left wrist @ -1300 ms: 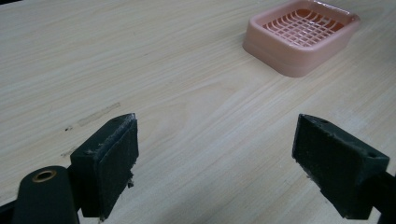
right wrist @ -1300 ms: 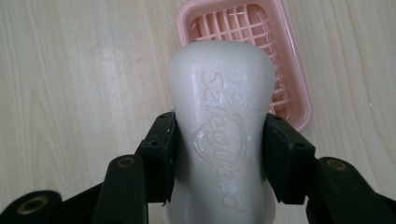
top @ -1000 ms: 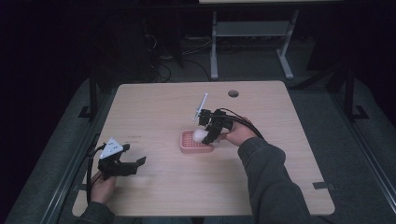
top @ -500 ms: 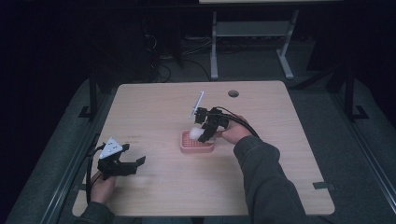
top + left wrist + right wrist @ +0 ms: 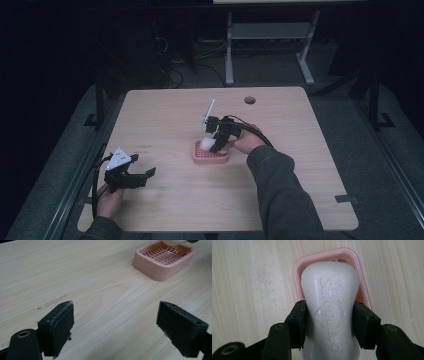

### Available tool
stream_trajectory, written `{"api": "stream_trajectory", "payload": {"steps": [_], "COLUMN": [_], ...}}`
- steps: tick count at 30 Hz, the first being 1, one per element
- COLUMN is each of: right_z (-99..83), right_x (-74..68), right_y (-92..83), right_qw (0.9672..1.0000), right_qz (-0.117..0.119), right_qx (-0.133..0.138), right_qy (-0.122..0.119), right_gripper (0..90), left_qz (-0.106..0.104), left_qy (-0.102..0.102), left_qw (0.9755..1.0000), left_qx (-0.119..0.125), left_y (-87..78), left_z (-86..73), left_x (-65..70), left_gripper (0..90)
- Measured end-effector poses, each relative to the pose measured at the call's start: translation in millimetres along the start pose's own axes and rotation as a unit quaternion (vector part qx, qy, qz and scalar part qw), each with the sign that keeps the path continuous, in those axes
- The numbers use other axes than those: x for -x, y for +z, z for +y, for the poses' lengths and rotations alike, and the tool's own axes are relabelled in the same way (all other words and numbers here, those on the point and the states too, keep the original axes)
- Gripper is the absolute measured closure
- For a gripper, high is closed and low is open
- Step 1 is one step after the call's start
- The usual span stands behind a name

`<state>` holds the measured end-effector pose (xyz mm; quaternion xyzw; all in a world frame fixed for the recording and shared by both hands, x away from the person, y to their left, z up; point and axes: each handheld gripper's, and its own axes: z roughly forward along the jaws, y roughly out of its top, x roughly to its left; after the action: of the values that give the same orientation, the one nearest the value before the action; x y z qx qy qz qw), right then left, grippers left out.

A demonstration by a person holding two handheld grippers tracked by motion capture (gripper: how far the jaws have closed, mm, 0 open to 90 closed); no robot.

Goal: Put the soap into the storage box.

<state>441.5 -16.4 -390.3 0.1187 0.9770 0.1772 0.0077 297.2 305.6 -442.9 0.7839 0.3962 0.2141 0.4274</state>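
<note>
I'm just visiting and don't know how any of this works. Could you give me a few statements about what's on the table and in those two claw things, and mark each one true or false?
1. The right gripper is clamped on a white bar of soap. True.
2. The soap dish is blue. False: it is pink.
3. The left gripper holds a sponge. False: its jaws stand open with nothing between them, above bare table.
4. The soap is held above the dish. True: in the right gripper view the pink rim shows behind it.
5. The dish has a grid-like bottom. True, as the left gripper view shows.
</note>
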Motion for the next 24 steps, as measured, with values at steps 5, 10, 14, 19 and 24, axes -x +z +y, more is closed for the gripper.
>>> {"api": "stream_trajectory", "payload": {"steps": [5,10,14,19,24], "right_z": [0.7,1.9,3.0,3.1,3.1], "right_x": [3.5,5.0,6.0,8.3,10.0], "right_y": [4.4,9.7,13.4,18.5,21.7], "right_qw": [1.0000,1.0000,0.9999,0.9999,0.9998], "right_qz": [0.001,0.002,0.005,0.007,0.008], "right_qx": [-0.001,-0.008,-0.009,-0.015,-0.017], "right_qy": [0.003,0.001,0.003,0.003,0.007], "right_gripper": [48.7,48.7,48.6,48.6,48.6], "left_qz": [0.000,0.001,0.001,0.001,0.001], "left_qy": [-0.001,0.003,0.002,0.002,0.001], "left_qw": [1.0000,1.0000,1.0000,1.0000,1.0000], "left_qx": [0.001,-0.003,-0.003,-0.002,-0.002], "left_y": [0.2,-0.2,-0.1,0.1,0.5], "left_z": [0.0,0.0,-0.1,0.0,-0.1], "left_x": [0.1,-0.6,-0.5,-0.5,-0.3], "left_gripper": [13.9,13.9,13.9,13.9,13.9]}}
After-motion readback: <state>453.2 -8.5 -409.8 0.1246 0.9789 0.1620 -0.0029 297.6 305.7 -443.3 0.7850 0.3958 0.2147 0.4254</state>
